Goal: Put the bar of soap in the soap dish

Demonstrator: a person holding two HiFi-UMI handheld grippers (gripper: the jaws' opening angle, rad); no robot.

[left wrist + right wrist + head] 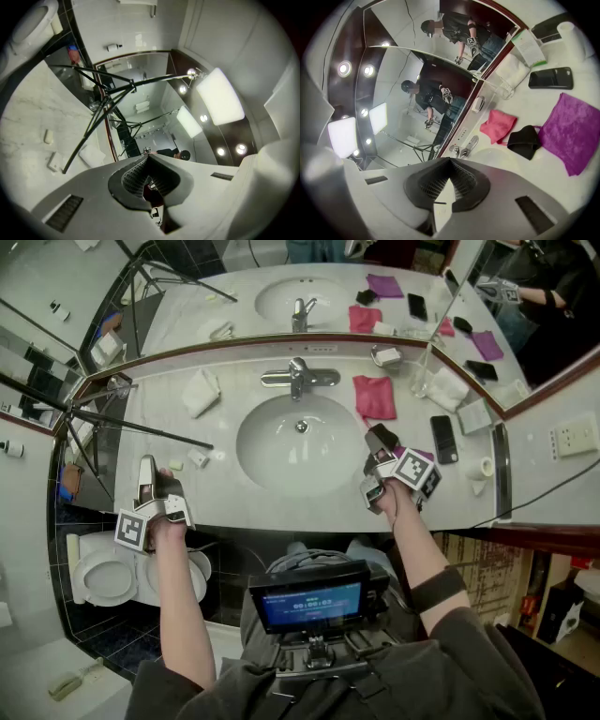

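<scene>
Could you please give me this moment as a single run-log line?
left gripper: shut, empty | right gripper: shut, empty | both at counter front, flanking sink

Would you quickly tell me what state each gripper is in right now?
Left gripper: closed, holding nothing.
Right gripper: closed, holding nothing.

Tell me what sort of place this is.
A bathroom, perhaps a hotel's. A pale stone-look counter holds an inset sink with a chrome faucet, a wide mirror runs behind it, and a toilet stands beside it.
</scene>
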